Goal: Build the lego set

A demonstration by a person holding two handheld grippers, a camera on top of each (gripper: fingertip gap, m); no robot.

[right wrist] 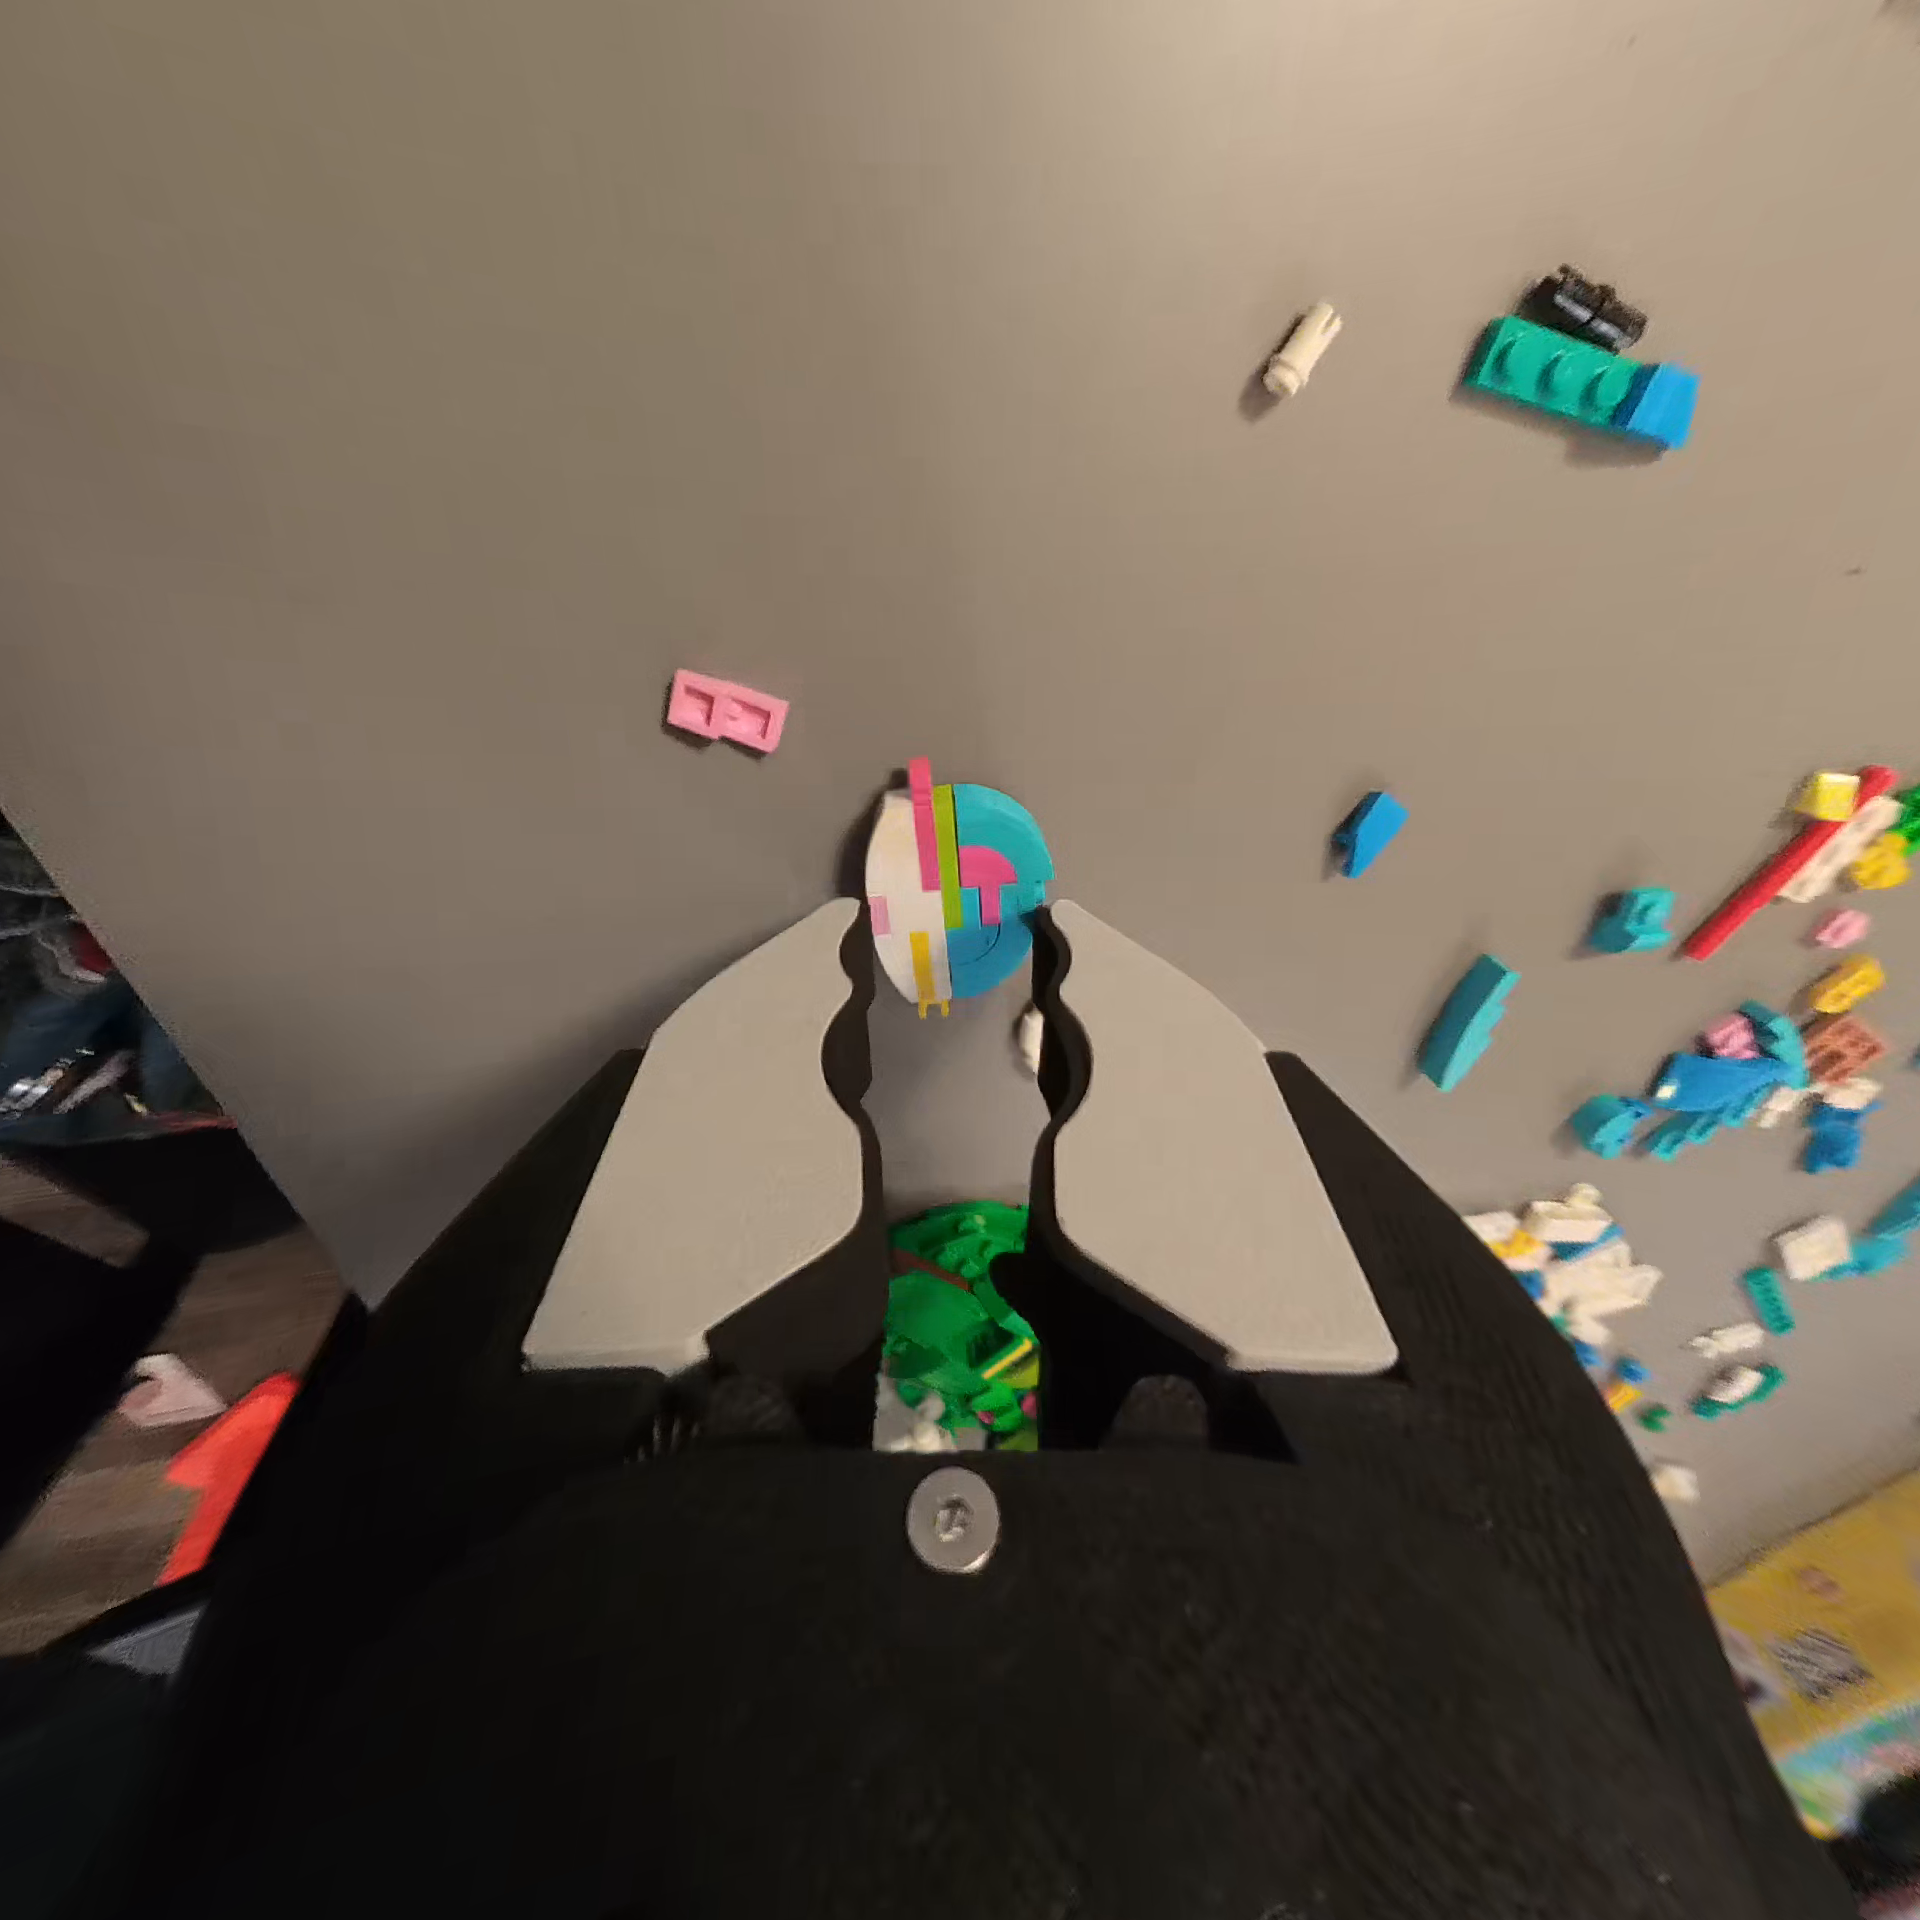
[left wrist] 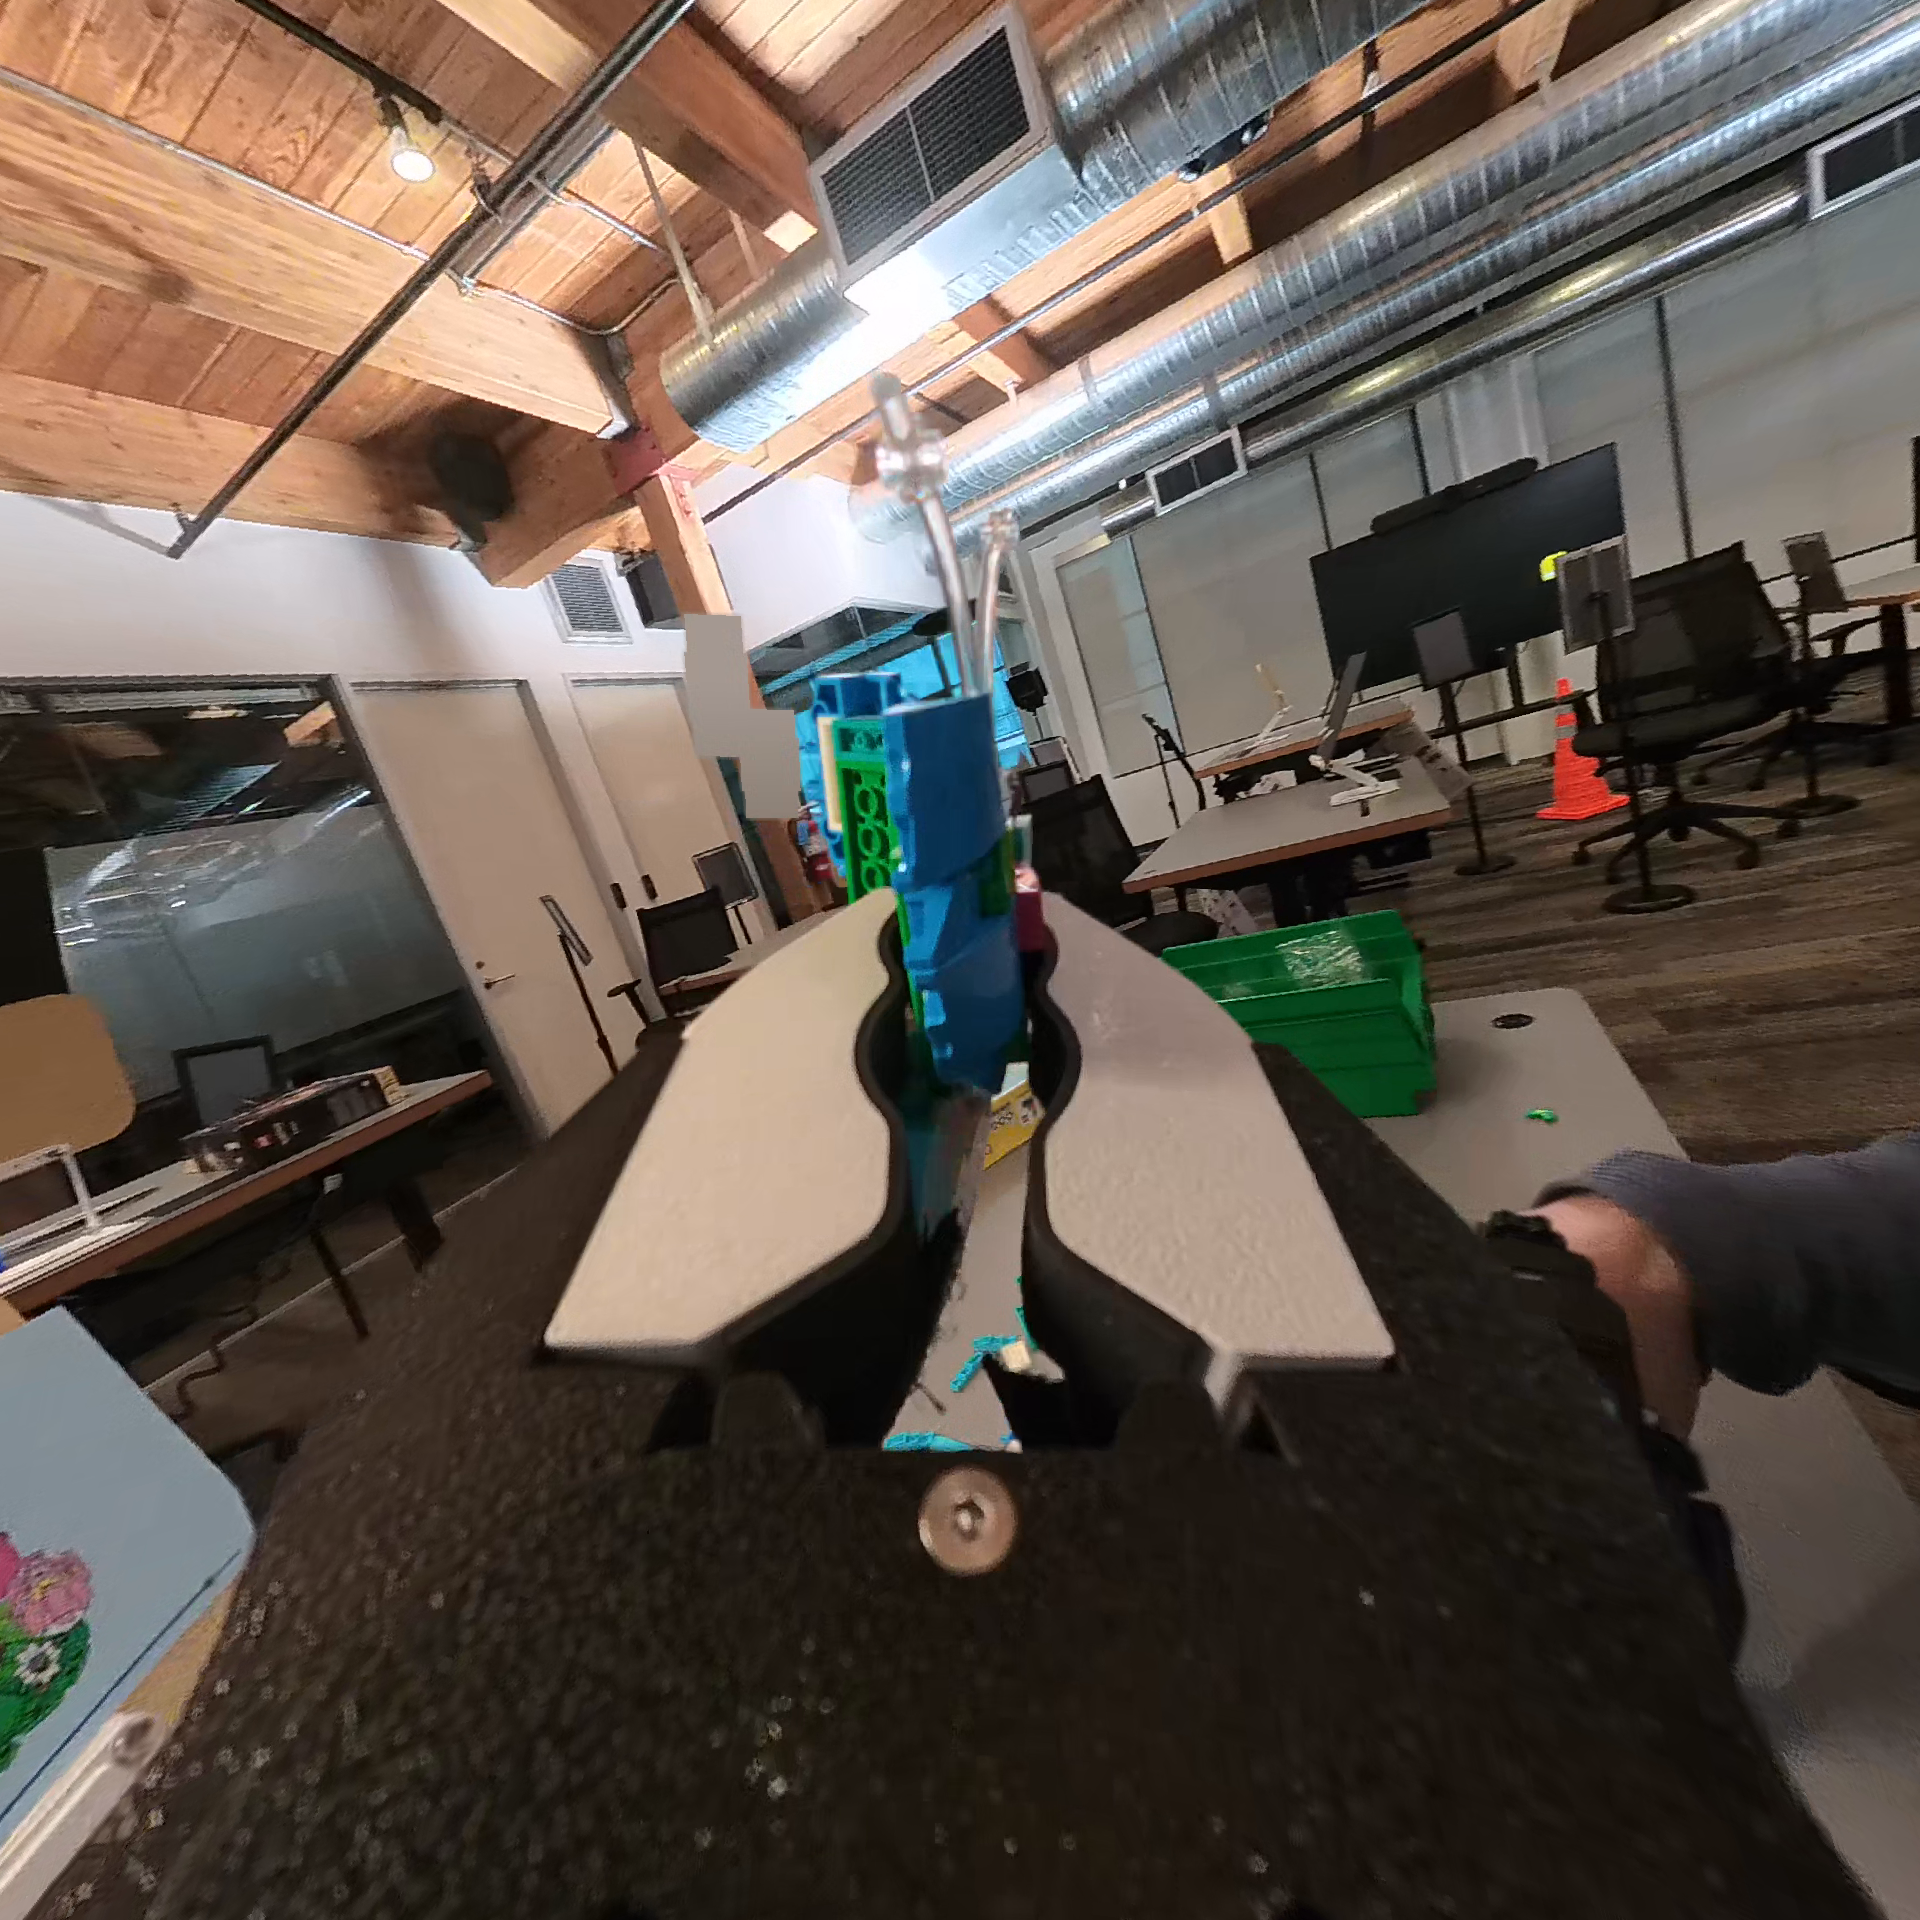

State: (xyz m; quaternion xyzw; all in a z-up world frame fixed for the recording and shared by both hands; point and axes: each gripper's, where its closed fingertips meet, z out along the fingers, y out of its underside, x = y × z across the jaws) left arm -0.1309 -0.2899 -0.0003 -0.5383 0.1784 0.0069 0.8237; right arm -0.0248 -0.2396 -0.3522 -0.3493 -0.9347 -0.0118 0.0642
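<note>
In the left wrist view my left gripper (left wrist: 971, 925) is shut on a tall blue and green lego assembly (left wrist: 951, 883) with clear curved pieces (left wrist: 940, 540) on its top, held up above the grey table (left wrist: 1538, 1081). In the right wrist view my right gripper (right wrist: 951, 914) points down at the grey table (right wrist: 520, 416). It is shut on a round lego assembly (right wrist: 956, 883) of white, pink, lime and teal layers, held at the fingertips. A green lego build (right wrist: 956, 1309) shows below, between the fingers.
Loose pieces lie on the table: a pink plate (right wrist: 727, 712), a white pin (right wrist: 1299, 348), a teal plate with a blue end (right wrist: 1579, 384), and a pile at right (right wrist: 1745, 1091). A yellow booklet (right wrist: 1829, 1662) lies at bottom right. Green bins (left wrist: 1320, 997) stand at the back. A person's hand (left wrist: 1621, 1278) is at right.
</note>
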